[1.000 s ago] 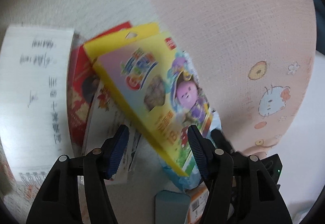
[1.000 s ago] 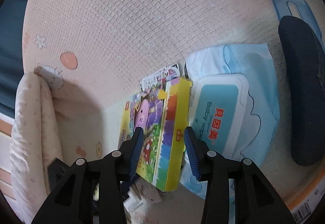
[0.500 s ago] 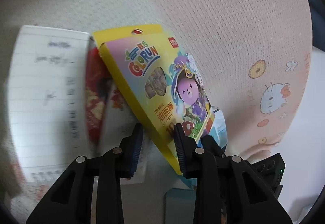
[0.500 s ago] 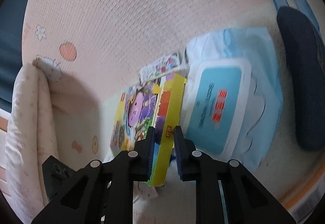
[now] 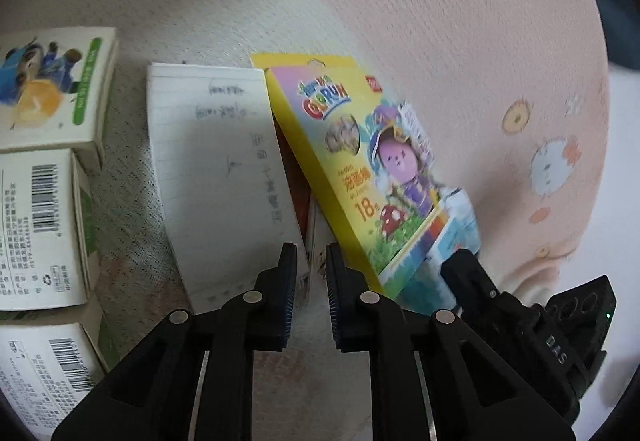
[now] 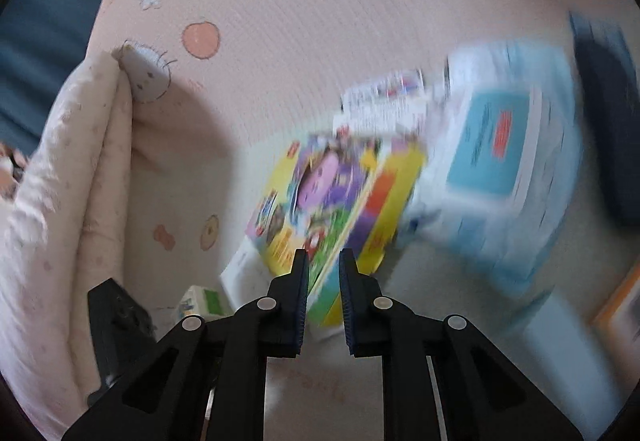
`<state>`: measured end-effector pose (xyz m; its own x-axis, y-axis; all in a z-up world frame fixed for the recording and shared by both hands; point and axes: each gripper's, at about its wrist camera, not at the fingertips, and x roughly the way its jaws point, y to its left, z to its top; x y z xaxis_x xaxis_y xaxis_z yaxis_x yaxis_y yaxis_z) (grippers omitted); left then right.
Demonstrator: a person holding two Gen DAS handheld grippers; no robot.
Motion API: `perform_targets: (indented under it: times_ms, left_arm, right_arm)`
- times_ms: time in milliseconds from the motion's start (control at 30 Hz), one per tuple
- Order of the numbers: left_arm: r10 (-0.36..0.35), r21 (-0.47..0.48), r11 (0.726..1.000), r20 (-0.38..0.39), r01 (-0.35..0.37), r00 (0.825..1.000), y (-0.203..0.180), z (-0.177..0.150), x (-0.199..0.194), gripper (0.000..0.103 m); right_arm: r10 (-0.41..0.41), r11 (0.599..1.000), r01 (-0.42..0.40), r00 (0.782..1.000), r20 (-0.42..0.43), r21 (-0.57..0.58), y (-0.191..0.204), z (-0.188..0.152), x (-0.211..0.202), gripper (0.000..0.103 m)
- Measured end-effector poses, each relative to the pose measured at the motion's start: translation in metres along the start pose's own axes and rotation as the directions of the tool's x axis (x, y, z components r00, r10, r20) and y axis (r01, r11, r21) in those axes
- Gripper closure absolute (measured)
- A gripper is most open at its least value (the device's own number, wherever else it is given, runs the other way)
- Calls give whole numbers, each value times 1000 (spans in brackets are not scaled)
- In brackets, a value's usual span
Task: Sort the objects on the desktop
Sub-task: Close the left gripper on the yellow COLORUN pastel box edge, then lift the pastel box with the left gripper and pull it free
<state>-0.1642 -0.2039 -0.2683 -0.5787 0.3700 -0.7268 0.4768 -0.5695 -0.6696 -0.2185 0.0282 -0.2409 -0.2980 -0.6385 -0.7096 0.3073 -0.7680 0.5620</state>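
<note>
Crayon box, flat glossy cardboard, yellow edges, cartoon print and hang-hole tab, sits tilted at centre-right of the left wrist view, over a red booklet and beside a lined paper sheet with handwriting. Right tool is closing, pinching the box's lower end; the box runs up from its jaws at centre frame, heavily blurred. Left tool is closing too, with a narrow gap, and its pads press on nothing I can make out; the box lies just right of its right finger. Small rectangular cartons stand at the left edge: one with blue animal print, and one white with a barcode. Soft plastic wipes pack, pale blue with a rigid flip lid, sits right of the box; its contents are hidden. Everything rests on pink waffle-weave cloth with doughnut and cat prints. A folded padded quilt is at left in the right wrist view.
</note>
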Motion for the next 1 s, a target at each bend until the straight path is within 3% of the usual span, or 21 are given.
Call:
perform_targets:
  times_ms: [100,200,233,267,333,367,633,767,933,1000]
  left_arm:
    - [-21,-29,999,7,22,1000,3,5,1,78]
    - [-52,-64,997,18,53,998,1,8,1,62]
    - [-67,-75,995,19,68,998,0,10,2,56]
    - [-73,-81,994,17,75,997,-1,11,3,49]
    - [-71,-84,994,4,71,997,-5,12,7,47]
    - [-72,-82,994,-2,71,997,-5,14,9,46]
    - [-68,-68,995,-5,68,998,-10,14,14,46]
    - [-33,-35,999,-2,33,999,-16,15,16,46]
    - [-35,-46,998,6,35,999,-16,18,19,47]
    - [-31,-36,999,-8,30,999,-18,19,22,60]
  right_arm:
    - [-59,991,60,998,7,-118,9,18,-4,90]
    - [-86,984,83,996,-12,-157,11,32,5,89]
    - [-106,981,102,994,-17,-164,11,35,8,83]
    - [-133,977,128,991,-21,-170,9,39,12,67]
    - [-181,969,174,983,-24,-177,5,44,21,39]
    - [-175,968,169,985,-12,-188,4,46,23,36]
    - [-145,956,133,989,-28,-260,-4,57,42,37]
    - [-124,931,106,992,-30,-349,1,71,42,37]
    - [-222,873,145,968,-116,-466,2,70,64,37]
    - [-205,872,134,973,-104,-471,0,67,65,37]
